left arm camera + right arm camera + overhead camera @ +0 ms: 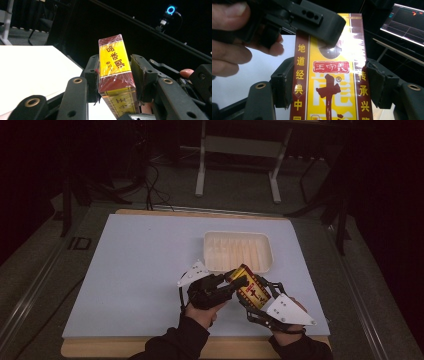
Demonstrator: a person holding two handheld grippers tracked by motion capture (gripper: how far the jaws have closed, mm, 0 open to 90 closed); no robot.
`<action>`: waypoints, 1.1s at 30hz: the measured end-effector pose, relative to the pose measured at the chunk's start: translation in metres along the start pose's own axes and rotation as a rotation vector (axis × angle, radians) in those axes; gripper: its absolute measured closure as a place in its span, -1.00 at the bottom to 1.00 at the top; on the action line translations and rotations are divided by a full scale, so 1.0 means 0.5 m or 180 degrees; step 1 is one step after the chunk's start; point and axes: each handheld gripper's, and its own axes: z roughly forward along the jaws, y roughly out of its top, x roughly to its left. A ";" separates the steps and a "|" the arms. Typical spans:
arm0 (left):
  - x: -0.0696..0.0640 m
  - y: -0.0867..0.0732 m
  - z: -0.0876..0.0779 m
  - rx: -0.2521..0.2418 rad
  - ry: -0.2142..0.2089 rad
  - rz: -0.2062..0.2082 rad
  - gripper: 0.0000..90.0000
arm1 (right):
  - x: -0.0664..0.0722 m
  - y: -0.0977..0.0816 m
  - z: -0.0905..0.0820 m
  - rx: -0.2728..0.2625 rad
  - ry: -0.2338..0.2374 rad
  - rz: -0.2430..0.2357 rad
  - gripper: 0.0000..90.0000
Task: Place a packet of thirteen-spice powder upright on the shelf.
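A yellow and dark red seasoning box [251,291] wrapped in clear film is held in the air over the table's front edge, just in front of the white tray. My left gripper [239,281] comes in from the left and is shut on the box's upper end; in the left gripper view both pads of the left gripper [115,75] press the narrow sides of the box [113,58]. My right gripper [256,299] is shut on the lower part, and the right gripper view has the right gripper [328,82] clamping the box [329,100] by its edges.
An empty white ribbed tray [239,234] lies just beyond the box on the pale blue mat [140,270]. A grey table frame [201,170] and cables stand on the floor behind. A lit monitor [407,22] is at the far right in the right gripper view.
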 end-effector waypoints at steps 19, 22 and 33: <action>-0.012 0.042 0.004 0.0094 0.0300 0.0325 0.54 | -0.023 -0.005 0.016 0.0230 0.0155 0.0368 -0.62; -0.013 0.056 0.000 0.0054 0.0375 0.0361 0.54 | -0.028 -0.005 0.014 0.0257 0.0182 0.0373 -0.70; -0.008 0.104 -0.005 -0.0061 0.1021 0.0705 0.54 | -0.055 -0.009 -0.015 0.0163 0.0085 0.0478 -0.75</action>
